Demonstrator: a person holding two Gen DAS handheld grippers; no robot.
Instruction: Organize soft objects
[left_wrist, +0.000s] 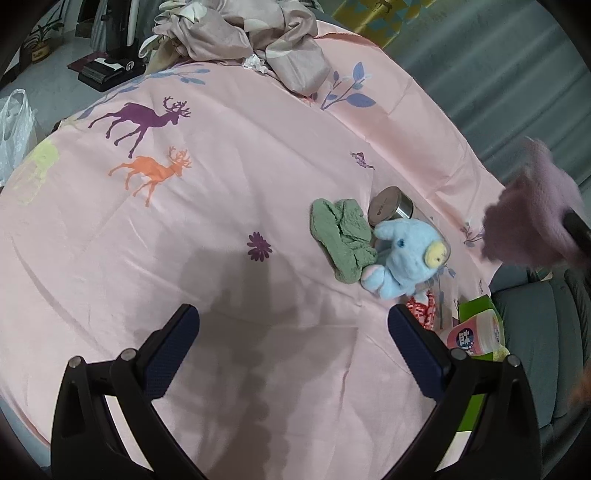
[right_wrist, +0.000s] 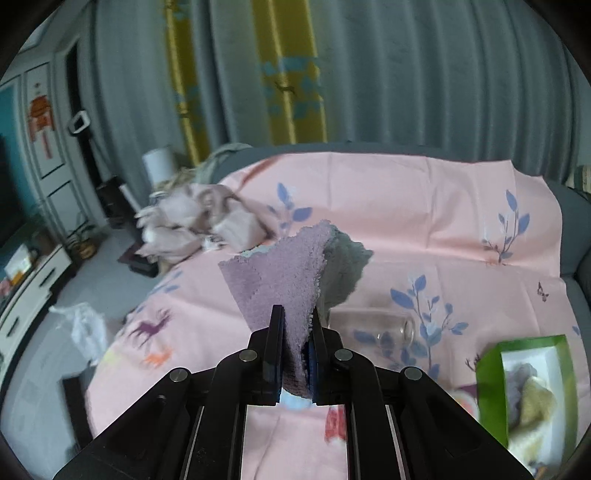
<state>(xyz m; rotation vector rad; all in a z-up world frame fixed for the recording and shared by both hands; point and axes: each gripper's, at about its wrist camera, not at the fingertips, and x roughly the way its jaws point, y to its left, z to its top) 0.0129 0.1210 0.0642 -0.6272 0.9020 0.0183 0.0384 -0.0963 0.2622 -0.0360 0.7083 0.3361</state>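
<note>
Purple terry cloth (right_wrist: 280, 280) is clamped between the jaws of the right gripper (right_wrist: 295, 332), at centre frame in the right wrist view; the cloth stands up above the fingers and hangs clear of the pink bedsheet (right_wrist: 424, 206). In the left wrist view the same cloth appears blurred at the right edge of the frame.

The left gripper (left_wrist: 293, 332) hovers over the sheet at lower centre of its frame, jaws spread wide and holding nothing.

Right of centre in the left wrist view, a green cloth (left_wrist: 343, 236) lies crumpled on the sheet, touching a blue plush toy (left_wrist: 406, 254). The toy rests against a glass jar (left_wrist: 391, 206) lying on its side.

At lower right of the right wrist view, a green box (right_wrist: 491, 387) holds soft items whose kind cannot be determined. A pink bottle (left_wrist: 476, 332) lies beside the box in the left wrist view. Crumpled beige fabric (left_wrist: 251, 37) sits at the top of that frame.
</note>
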